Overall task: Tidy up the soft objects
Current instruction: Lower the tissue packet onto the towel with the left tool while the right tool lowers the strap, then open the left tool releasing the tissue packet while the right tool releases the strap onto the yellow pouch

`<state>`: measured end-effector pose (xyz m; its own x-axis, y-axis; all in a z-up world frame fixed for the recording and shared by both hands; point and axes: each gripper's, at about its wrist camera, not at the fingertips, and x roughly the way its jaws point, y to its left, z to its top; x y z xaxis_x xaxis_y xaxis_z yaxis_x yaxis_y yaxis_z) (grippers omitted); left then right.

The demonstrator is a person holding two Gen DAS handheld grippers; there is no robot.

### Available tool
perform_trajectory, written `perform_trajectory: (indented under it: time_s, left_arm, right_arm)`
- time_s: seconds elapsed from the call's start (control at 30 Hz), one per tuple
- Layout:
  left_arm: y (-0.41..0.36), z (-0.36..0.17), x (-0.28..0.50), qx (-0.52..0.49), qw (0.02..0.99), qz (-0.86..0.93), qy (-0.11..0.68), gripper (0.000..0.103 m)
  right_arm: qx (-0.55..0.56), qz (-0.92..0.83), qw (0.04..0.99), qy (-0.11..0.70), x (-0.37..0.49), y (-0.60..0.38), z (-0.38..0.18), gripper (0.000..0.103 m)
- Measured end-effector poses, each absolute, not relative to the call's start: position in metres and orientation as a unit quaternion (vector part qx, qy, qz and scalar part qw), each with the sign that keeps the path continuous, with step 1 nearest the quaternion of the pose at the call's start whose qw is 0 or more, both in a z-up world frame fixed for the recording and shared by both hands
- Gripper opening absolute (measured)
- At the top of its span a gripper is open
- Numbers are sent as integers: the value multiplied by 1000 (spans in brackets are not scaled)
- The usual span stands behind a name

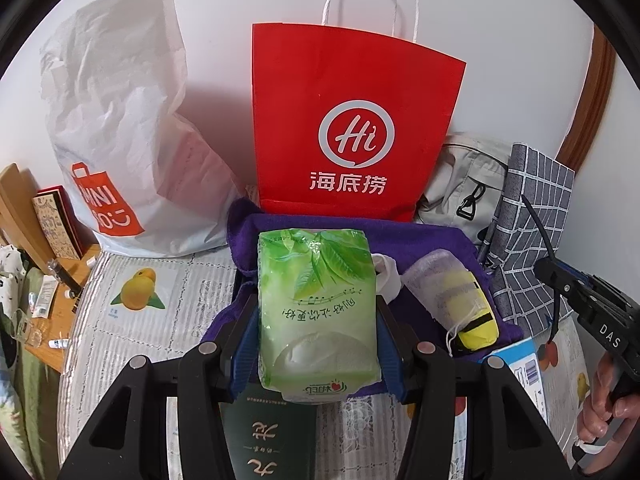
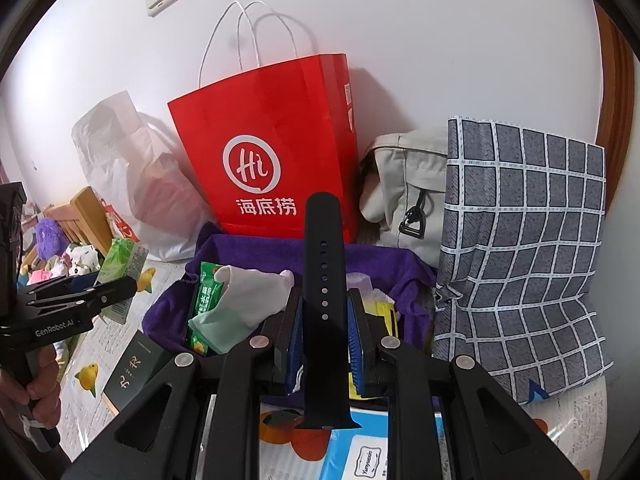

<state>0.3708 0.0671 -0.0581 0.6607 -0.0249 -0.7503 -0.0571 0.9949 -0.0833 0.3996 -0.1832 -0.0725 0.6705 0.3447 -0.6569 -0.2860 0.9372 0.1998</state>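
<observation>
My left gripper [image 1: 318,344] clamps a squashy green tissue pack [image 1: 318,312] over the purple towel-lined bin [image 1: 420,236] on the bed, likely its destination; my right gripper [image 2: 324,336] pinches a rubbery black watch strap [image 2: 322,280] upright above the same fuzzy bin.

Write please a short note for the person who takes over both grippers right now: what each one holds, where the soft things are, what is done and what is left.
Left gripper: shut on the green tissue pack, held over the purple-lined box.
Right gripper: shut on the black watch strap, upright over the same box.
Already in the box: white glove, green snack packet, yellow striped pouch.
Done: those three are placed.
Left: probably put the tissue pack and the strap down; where the strap belongs I cannot tell.
</observation>
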Motion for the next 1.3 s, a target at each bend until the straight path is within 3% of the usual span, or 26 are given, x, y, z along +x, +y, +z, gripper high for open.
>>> perform_trajectory:
  time_s: [0.6, 1.3]
  left_arm:
    - [67, -85, 416, -103, 889, -29, 445, 50]
    - [68, -147, 453, -128, 852, -29, 507, 50]
  right_arm:
    - [22, 176, 911, 372, 439, -177, -83, 20]
    - [19, 191, 856, 480, 481, -157, -162, 20]
